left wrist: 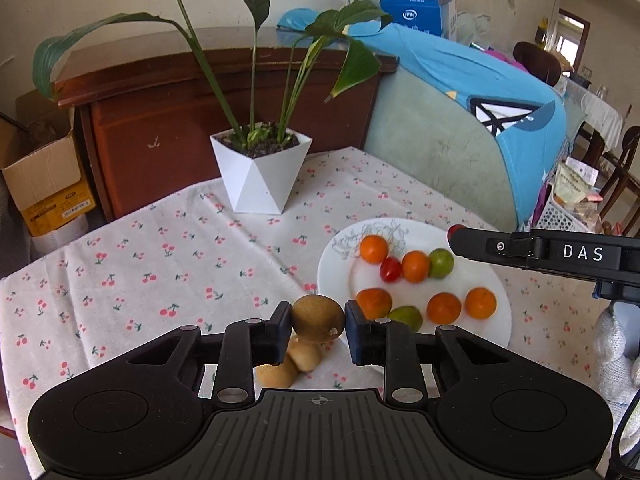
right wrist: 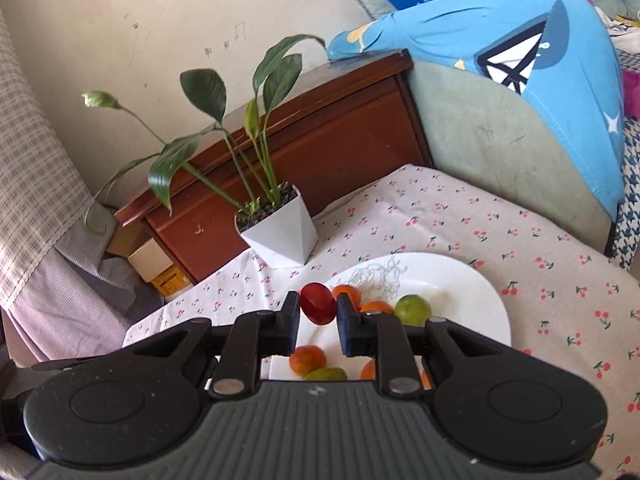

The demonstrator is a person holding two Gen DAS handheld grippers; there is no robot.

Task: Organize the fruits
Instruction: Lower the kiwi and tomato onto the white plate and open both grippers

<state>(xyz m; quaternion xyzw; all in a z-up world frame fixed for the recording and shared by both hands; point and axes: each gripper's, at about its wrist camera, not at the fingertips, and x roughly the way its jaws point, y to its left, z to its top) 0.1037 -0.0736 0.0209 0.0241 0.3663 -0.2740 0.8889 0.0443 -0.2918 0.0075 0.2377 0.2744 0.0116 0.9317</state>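
Observation:
My left gripper is shut on a brown kiwi, held above the cloth just left of the white plate. Two more kiwis lie on the cloth below it. The plate holds several oranges, two green fruits and a red cherry tomato. My right gripper is shut on a red cherry tomato above the plate's left part; oranges and green fruits lie below. The right gripper also shows in the left wrist view over the plate's far right.
A white faceted pot with a leafy plant stands at the back of the cherry-print tablecloth. A dark wooden cabinet is behind it. A cushioned seat draped in blue cloth is at the back right. Cardboard boxes are at the left.

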